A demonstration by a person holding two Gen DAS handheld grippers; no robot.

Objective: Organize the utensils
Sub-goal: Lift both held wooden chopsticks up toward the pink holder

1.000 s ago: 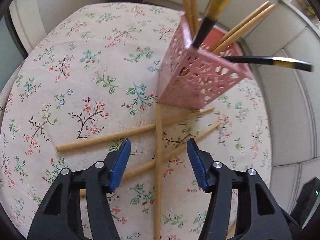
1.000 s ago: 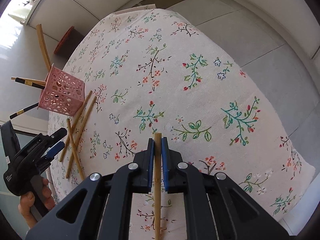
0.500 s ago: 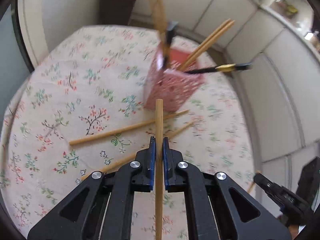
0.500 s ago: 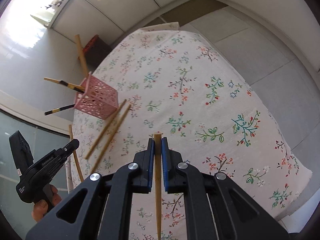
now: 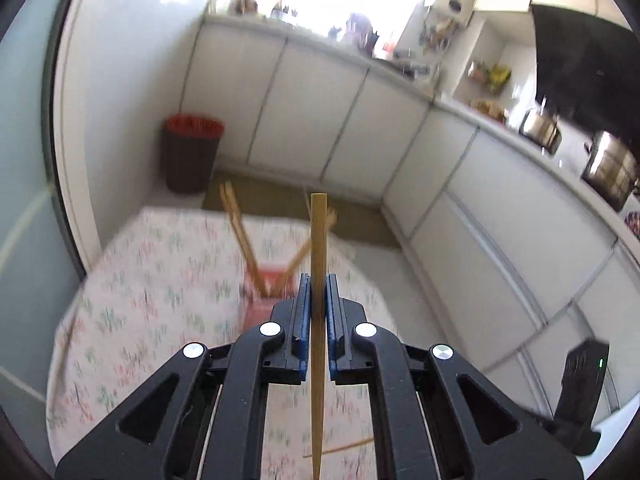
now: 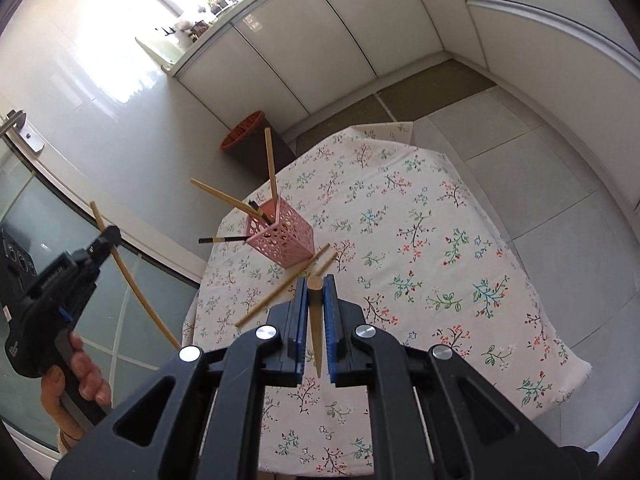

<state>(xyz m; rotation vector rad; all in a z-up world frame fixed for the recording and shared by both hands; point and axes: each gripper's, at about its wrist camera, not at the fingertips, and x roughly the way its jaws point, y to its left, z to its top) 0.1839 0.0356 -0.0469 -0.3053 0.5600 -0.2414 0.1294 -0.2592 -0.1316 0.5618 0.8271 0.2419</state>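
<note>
My left gripper (image 5: 316, 282) is shut on a bamboo chopstick (image 5: 318, 240) that sticks out well past its tips. It hangs high above the floral table (image 5: 160, 264), with the pink holder (image 5: 266, 284) blurred just beyond. My right gripper (image 6: 316, 284) is shut on another bamboo chopstick (image 6: 314, 312), held above the table. In the right wrist view the pink lattice holder (image 6: 280, 236) stands near the table's left edge with several chopsticks in it. Two loose chopsticks (image 6: 280, 288) lie beside it. The left gripper (image 6: 106, 238) shows at far left, a hand (image 6: 76, 376) holding it, its chopstick (image 6: 132, 276) slanting down.
The floral tablecloth (image 6: 440, 240) covers a small table with tiled floor to the right. A dark bin with a red rim (image 6: 244, 136) stands behind it against white cabinets (image 5: 320, 120). A counter with pots (image 5: 608, 168) runs along the right. A glass door (image 6: 40, 216) is at left.
The left gripper shut on a chopstick lying on the table and lifted it high. The right gripper rose too with its chopstick. Both views now take in the room beyond the table.
</note>
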